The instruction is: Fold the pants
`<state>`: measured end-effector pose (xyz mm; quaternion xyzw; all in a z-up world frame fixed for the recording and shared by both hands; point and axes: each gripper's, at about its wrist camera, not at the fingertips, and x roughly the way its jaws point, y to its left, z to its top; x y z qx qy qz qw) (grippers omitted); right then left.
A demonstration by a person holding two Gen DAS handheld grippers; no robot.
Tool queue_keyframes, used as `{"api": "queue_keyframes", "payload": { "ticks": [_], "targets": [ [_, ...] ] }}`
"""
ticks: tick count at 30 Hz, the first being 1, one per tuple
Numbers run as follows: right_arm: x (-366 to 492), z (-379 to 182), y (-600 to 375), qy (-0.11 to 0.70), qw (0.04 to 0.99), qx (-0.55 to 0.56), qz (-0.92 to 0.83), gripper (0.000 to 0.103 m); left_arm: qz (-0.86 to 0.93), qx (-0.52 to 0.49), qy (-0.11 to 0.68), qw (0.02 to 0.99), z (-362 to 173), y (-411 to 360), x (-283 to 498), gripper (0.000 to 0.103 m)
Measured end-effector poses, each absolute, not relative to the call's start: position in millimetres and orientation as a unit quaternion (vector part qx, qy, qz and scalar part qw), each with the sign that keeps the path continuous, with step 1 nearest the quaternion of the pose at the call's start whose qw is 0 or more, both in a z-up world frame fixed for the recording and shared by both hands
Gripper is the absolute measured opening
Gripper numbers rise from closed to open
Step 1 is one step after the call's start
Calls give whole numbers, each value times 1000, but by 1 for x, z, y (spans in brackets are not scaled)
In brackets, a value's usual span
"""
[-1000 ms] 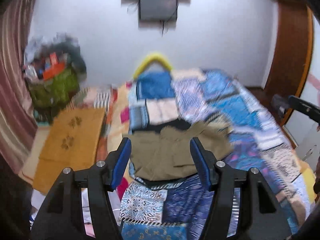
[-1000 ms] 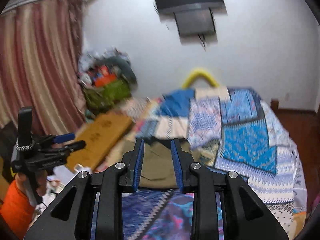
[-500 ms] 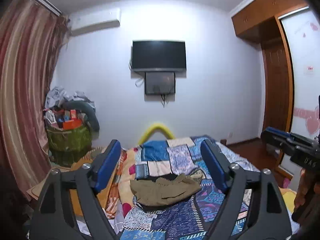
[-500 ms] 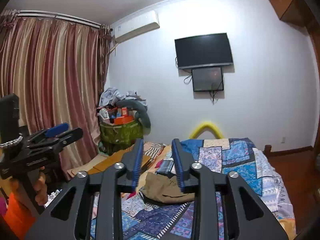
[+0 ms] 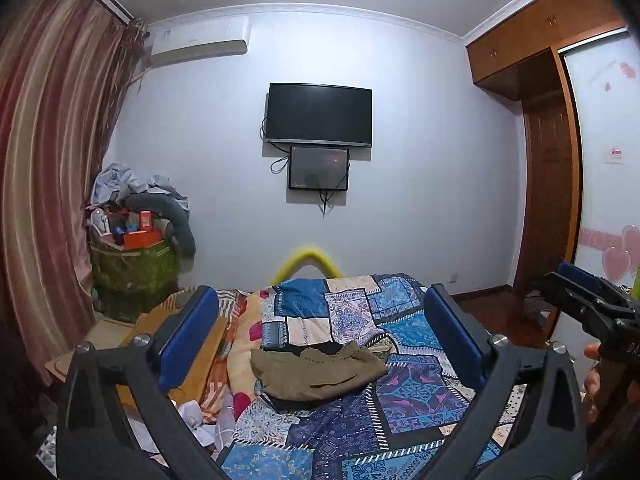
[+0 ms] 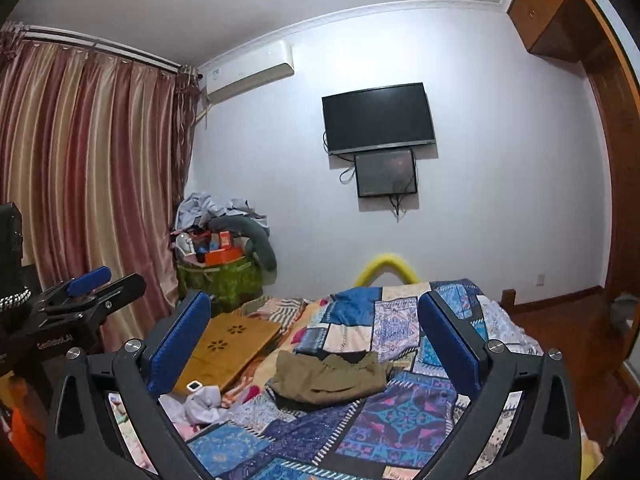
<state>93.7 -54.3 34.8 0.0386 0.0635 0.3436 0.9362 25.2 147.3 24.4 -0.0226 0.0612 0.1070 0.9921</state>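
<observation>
Olive-brown pants (image 5: 316,372) lie folded in a loose bundle on the patchwork bedspread (image 5: 412,392), over a dark garment. They also show in the right wrist view (image 6: 328,376). My left gripper (image 5: 320,340) is open and empty, held well back from and above the pants. My right gripper (image 6: 314,344) is open wide and empty, also far back from the pants. Each gripper shows at the edge of the other's view, the right gripper (image 5: 584,300) and the left gripper (image 6: 92,292).
A wooden lap table (image 6: 228,348) lies left of the bed with crumpled white cloth (image 6: 200,400) near it. A green bin (image 5: 132,276) piled with clutter stands by the curtain (image 5: 44,184). A TV (image 5: 318,116) hangs on the far wall. A wardrobe (image 5: 548,200) stands right.
Both grippers have pulled back and tilted up from the pants, which now look small and far away. The right gripper has opened from nearly shut to wide. The left has opened wider.
</observation>
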Motion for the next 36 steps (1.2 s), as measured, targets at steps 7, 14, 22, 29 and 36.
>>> {"api": "queue_keyframes", "payload": {
  "ticks": [7, 14, 22, 29, 36],
  "targets": [
    [91, 28, -54, 66, 938, 30, 338, 103, 109, -18, 62, 992, 20, 144, 25, 103],
    [86, 20, -58, 73, 938, 28, 338, 103, 106, -22, 69, 992, 16, 148, 29, 103],
    [85, 20, -60, 78, 938, 28, 337, 103, 106, -25, 79, 991, 11, 149, 33, 103],
    [85, 20, -60, 81, 938, 27, 336, 103, 105, -30, 86, 990, 8, 151, 37, 103],
    [85, 21, -59, 84, 939, 25, 334, 103, 111, -29, 84, 990, 7, 150, 38, 103]
  ]
}}
